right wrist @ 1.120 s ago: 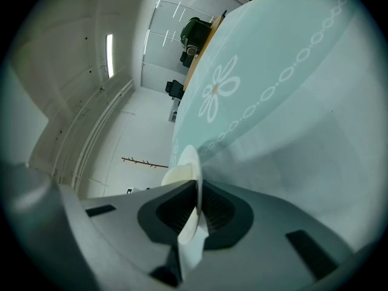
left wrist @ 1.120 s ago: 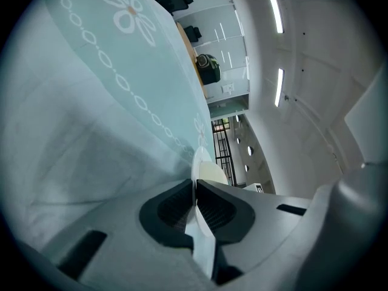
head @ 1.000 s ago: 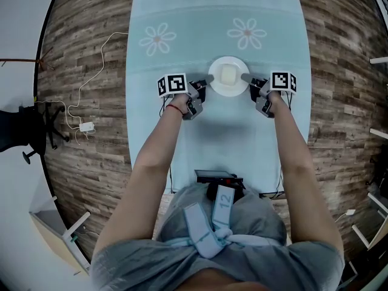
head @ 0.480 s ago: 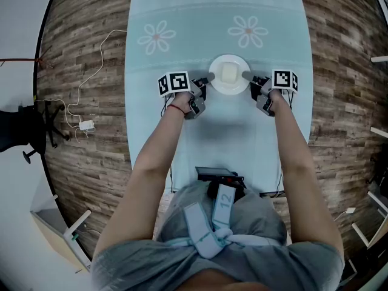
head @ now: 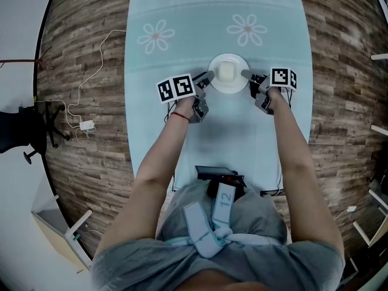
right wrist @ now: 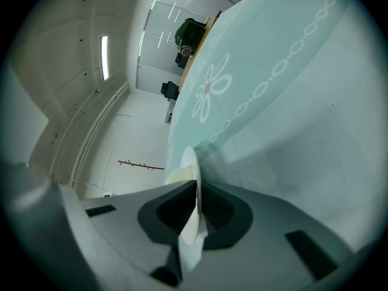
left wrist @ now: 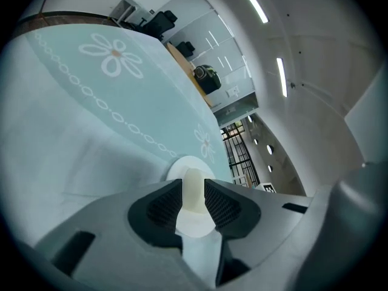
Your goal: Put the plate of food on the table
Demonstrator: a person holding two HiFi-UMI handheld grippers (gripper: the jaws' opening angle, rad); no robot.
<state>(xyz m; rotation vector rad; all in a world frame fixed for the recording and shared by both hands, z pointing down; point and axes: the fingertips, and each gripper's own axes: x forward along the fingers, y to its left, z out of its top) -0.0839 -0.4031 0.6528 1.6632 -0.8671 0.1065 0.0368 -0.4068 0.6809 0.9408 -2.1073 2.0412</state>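
A white plate (head: 228,83) carrying a pale block of food (head: 227,71) sits over the light blue tablecloth (head: 224,132); I cannot tell whether it touches the cloth. My right gripper (head: 245,74) is shut on the plate's right rim, and the right gripper view shows the plate (right wrist: 189,162) edge-on between its jaws. My left gripper (head: 208,76) is at the left rim, rolled over, with its jaws parted. In the left gripper view the plate (left wrist: 182,167) and the food (left wrist: 193,183) show through that gap.
Two flower prints (head: 156,39) (head: 247,32) lie on the cloth beyond the plate. Wooden floor (head: 85,156) flanks the table on both sides. A white cable and adapter (head: 86,127) and a black chair base (head: 36,132) are on the left.
The left gripper has rolled, so both of its marker faces now turn upward. The plate and both grippers have edged slightly farther from me.
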